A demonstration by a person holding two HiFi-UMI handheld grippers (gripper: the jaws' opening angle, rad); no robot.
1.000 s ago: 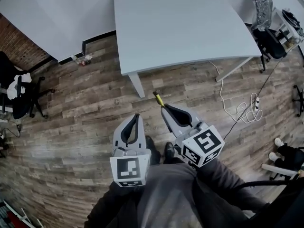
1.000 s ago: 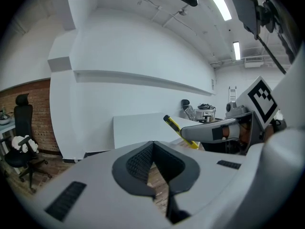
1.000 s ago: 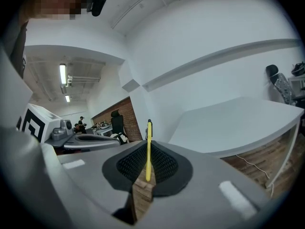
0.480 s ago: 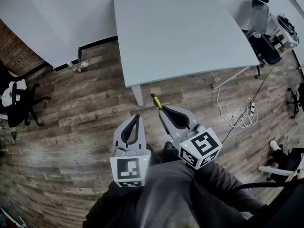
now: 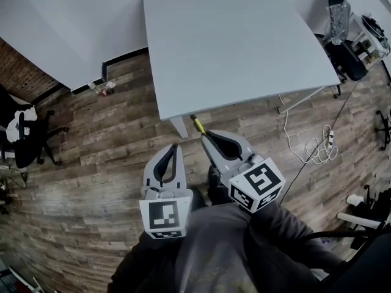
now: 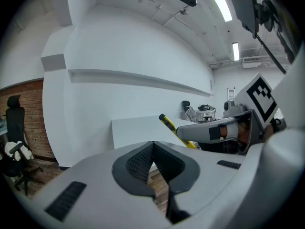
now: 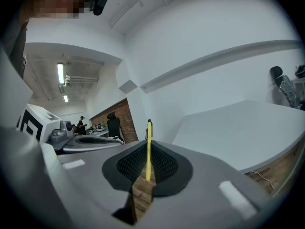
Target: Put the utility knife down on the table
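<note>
Nearly at the table, knife in the air

Judging from here, two things could be going wrong. The slim yellow knife (image 5: 198,125) is sticking well out past the pads, so a knock against the table's near edge could be twisting it loose. A release made too early would be sending it to the wooden floor (image 5: 91,163).

The left gripper (image 5: 175,149), at seven o'clock from the knife, is idling with its jaws pressed together on nothing. The right gripper (image 5: 205,137) is clamping the knife edge-on between its pads. The knife's tip is pointing toward eleven o'clock, right by the near edge of the grey table (image 5: 232,41) at twelve o'clock.
</note>
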